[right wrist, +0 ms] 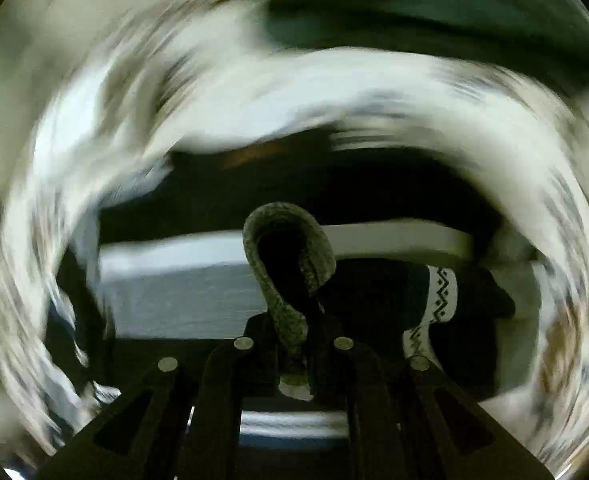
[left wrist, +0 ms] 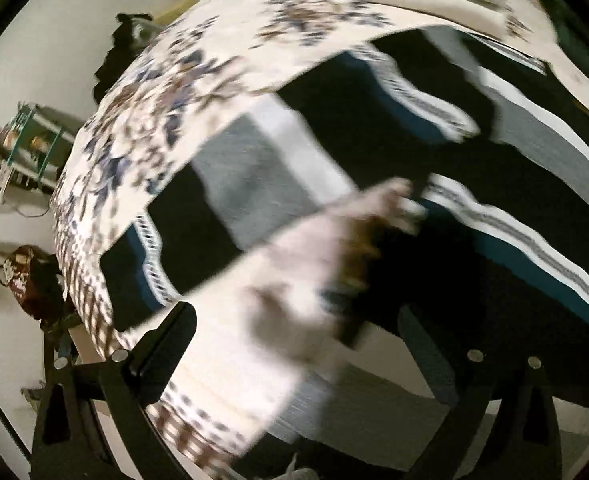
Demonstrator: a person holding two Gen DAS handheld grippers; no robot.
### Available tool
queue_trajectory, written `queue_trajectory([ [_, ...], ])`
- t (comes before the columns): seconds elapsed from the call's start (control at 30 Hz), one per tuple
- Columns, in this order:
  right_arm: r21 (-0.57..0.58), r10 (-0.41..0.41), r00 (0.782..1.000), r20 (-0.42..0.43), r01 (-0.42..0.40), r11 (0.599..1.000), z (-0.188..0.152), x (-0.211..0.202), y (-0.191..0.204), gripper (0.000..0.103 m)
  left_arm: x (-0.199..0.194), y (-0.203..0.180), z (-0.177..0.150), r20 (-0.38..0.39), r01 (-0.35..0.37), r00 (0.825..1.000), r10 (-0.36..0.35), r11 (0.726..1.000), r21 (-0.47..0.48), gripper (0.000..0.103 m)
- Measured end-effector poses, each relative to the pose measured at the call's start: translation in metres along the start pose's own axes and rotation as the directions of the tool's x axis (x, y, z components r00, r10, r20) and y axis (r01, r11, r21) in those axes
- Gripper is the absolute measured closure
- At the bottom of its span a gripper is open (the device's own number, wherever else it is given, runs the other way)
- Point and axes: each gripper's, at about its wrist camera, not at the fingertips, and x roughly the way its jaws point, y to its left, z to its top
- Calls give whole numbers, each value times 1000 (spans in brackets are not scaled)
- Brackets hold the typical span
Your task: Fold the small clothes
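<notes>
A: Look at the right gripper [right wrist: 294,344] at the bottom middle of its own view. Its two black fingers are squeezed almost all the way together. A speckled grey rim [right wrist: 282,264] of cloth is pinched between them and loops up above the tips.

B: What is that cloth part of?

A: It seems to belong to the dark sweater [right wrist: 374,300]. A white cuff with a black zigzag [right wrist: 440,296] shows just right of the fingers. All around it the picture is smeared.

B: And the left gripper [left wrist: 326,336]?

A: Its fingers stand far apart at the bottom of its own view. Nothing is pinched there. A blurry hand [left wrist: 314,272] and the other black tool lie between them and the sweater.

B: Where is the sweater there?

A: It fills the middle and right, black with grey, white and blue bands [left wrist: 254,168]. It lies on a flowery sheet [left wrist: 174,92] that curves across the upper left. A green rack [left wrist: 34,136] stands at the far left edge.
</notes>
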Motion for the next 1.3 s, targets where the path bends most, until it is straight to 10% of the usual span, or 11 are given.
queue_trajectory([
  [0.17, -330, -19, 999, 48, 34, 943, -16, 16, 175, 94, 17, 35, 7, -2, 9, 1000, -9, 999, -33, 0],
  [0.37, -400, -47, 999, -6, 41, 916, -43, 40, 245, 93, 41, 63, 14, -25, 26, 999, -28, 997, -74, 0],
  [0.47, -321, 46, 991, -127, -85, 943, -39, 48, 227, 78, 47, 81, 19, -32, 34, 999, -38, 994, -108, 0],
  [0.57, -95, 282, 941, -189, -303, 948, -39, 26, 173, 41, 44, 104, 21, -31, 41, 998, -46, 989, -144, 0],
  [0.63, 38, 365, 916, -165, -364, 931, -42, 9, 130, 38, 41, 120, 21, -32, 35, 999, -41, 987, -160, 0],
  [0.8, 249, 128, 983, -133, -92, 964, -47, -4, -2, 38, 46, 159, 13, -47, -14, 999, 5, 982, -190, 0],
  [0.97, 281, -15, 980, -201, 72, 957, -17, 56, -72, 38, 68, 181, 6, -97, -66, 994, 45, 972, -227, 0],
  [1.17, 339, 63, 997, -47, -43, 940, -4, 19, -56, 38, 73, 200, -1, -116, -77, 992, 45, 955, -288, 0],
  [1.3, 231, 248, 965, -81, -223, 947, -48, -12, 14, 38, 67, 217, -16, -152, -97, 987, 49, 939, -329, 0],
])
